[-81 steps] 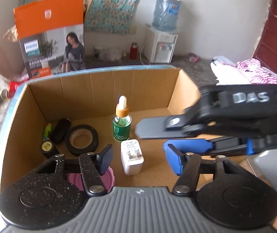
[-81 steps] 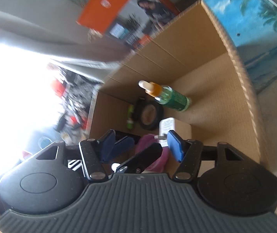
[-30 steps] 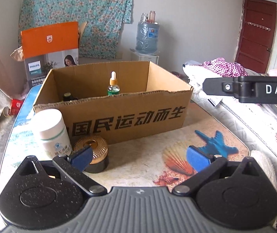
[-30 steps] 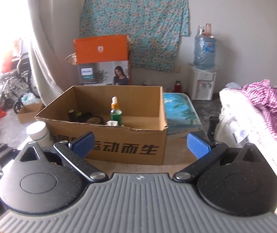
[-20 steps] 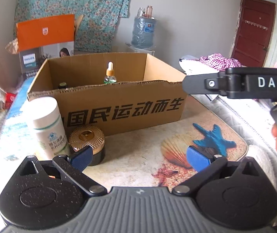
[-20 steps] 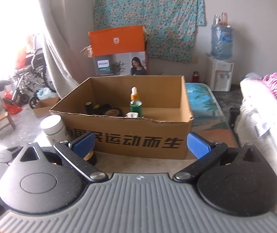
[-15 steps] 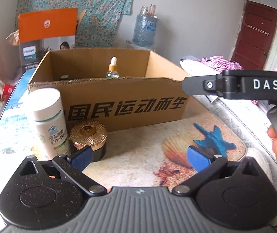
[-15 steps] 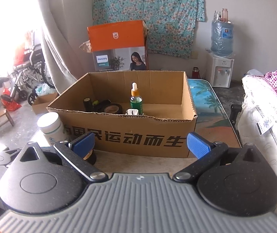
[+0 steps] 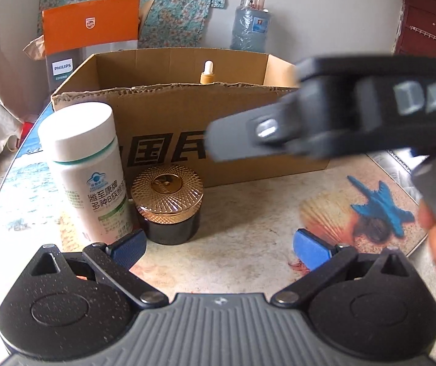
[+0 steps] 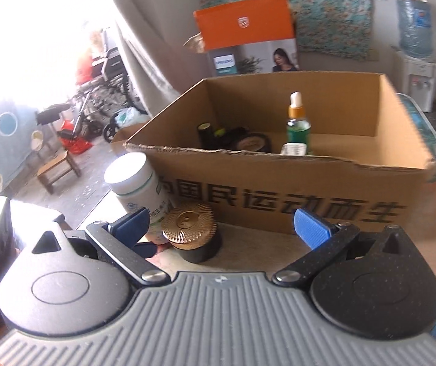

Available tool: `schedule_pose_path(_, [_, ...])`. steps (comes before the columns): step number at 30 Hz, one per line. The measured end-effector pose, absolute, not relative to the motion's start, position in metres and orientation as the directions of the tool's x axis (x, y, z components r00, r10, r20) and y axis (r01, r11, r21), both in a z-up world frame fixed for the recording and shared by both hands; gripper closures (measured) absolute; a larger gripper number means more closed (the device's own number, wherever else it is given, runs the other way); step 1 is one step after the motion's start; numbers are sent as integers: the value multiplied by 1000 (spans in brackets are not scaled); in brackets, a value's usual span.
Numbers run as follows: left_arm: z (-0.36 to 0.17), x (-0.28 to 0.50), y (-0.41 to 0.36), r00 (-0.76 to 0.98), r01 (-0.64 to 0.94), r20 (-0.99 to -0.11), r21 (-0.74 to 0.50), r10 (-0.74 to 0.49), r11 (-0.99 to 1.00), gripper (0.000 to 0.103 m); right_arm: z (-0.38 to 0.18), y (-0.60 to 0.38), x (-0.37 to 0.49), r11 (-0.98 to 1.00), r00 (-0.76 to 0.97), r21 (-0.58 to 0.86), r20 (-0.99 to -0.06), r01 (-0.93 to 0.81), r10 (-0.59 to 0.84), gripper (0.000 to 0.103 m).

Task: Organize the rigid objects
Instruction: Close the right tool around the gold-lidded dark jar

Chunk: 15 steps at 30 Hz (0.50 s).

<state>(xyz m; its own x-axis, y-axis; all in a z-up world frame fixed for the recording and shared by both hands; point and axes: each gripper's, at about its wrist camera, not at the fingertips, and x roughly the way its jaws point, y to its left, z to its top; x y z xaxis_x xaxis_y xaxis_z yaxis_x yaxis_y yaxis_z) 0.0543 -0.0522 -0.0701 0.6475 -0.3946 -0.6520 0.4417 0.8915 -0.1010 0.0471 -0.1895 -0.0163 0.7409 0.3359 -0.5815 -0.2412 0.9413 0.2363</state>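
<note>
Behind cardboard box, orange box reads PHILIPS; both tools spread apart.

The cardboard box is plain brown with black printed characters along its front. Beside it, the supplement bottle is white with a white cap, a teal-green band under the cap and green-and-blue label print. The jar has a black body and a copper-gold lid with a fine radiating spiral pattern. Inside the box, the dropper bottle is green with an orange collar and a white bulb. The tabletop shows a beach print: pale sand, an orange shell, a blue starfish. Both grippers' fingertips are blue on speckled black arms. Behind, a carton is orange and a hanging cloth is teal with small flowers.
</note>
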Motion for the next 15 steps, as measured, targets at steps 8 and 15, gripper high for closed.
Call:
schedule_pose_path(8, [-77, 68, -46, 658, 416, -650, -108, -381, 903, 6, -43, -183, 85, 879, 631, 375, -615, -294, 473, 36])
schedule_pose_path(15, [-79, 77, -49, 663, 409, -651, -99, -370, 907, 13, -62, -179, 108, 834, 566, 470, -620, -287, 544, 54])
